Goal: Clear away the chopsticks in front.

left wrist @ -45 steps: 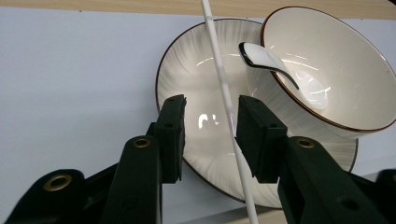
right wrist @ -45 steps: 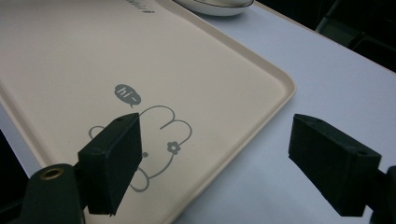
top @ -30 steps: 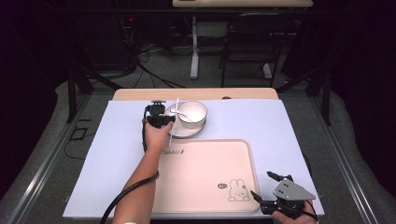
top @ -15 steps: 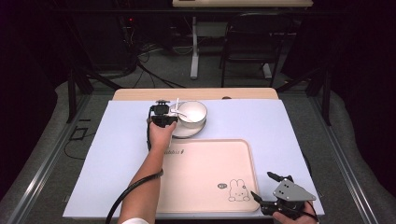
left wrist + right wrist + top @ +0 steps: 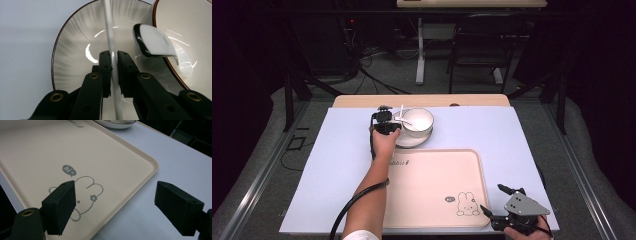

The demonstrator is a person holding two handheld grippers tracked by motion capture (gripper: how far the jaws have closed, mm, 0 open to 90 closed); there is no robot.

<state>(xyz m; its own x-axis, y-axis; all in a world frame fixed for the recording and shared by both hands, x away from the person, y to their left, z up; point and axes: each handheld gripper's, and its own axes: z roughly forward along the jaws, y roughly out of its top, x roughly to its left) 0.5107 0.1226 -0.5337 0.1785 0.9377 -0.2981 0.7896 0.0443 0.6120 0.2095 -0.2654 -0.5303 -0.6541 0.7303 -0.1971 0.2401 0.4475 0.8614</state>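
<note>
Pale blue table cover (image 5: 337, 165) carries a ribbed plate (image 5: 75, 50) and bowl (image 5: 418, 120); over them the left gripper (image 5: 113, 58) has just closed onto a glossy white spoon (image 5: 110, 32). Right gripper (image 5: 115, 202) gapes beside the tray (image 5: 37, 150).

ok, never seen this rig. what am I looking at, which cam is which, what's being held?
No robot arm: a person holds a pair of hand tongs in each hand. The high view looks down on the table from above; the other two cameras ride on the tongs. The left tongs have just been closing and now pinch the white spoon handle above a striped plate, next to a bowl. The right tongs are open and hold nothing, at the corner of a beige tray with a rabbit drawing.
</note>
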